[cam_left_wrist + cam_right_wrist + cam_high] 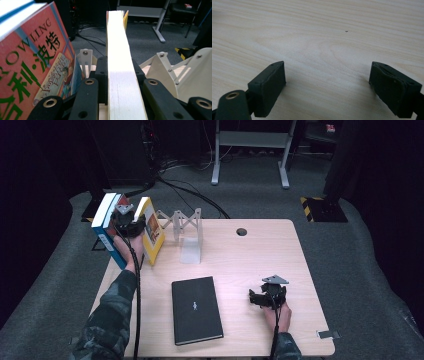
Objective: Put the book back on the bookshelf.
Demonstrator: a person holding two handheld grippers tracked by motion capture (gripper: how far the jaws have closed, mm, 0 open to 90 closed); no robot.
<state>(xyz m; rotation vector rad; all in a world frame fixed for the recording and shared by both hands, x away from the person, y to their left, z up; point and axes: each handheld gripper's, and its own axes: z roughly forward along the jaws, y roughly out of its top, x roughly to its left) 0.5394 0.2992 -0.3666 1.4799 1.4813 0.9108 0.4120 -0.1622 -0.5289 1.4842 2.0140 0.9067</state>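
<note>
A yellow-covered book (151, 229) stands on edge at the table's far left, and my left gripper (129, 223) is shut on it. In the left gripper view the book's white page edge (120, 75) runs up between the two black jaws, which press on both covers. A blue and red book (108, 226) stands upright just left of it, its red cover (32, 70) close beside the left jaw. A black book (196, 309) lies flat near the front middle. My right gripper (256, 297) rests open over bare wood (324, 50), right of the black book.
A white folding book rack (186, 231) stands right of the yellow book, its pale panels (175, 75) close to the left gripper. The wooden table (250, 260) has a round hole (242, 231) at the back. Cables and a desk frame (250, 150) lie beyond on the floor.
</note>
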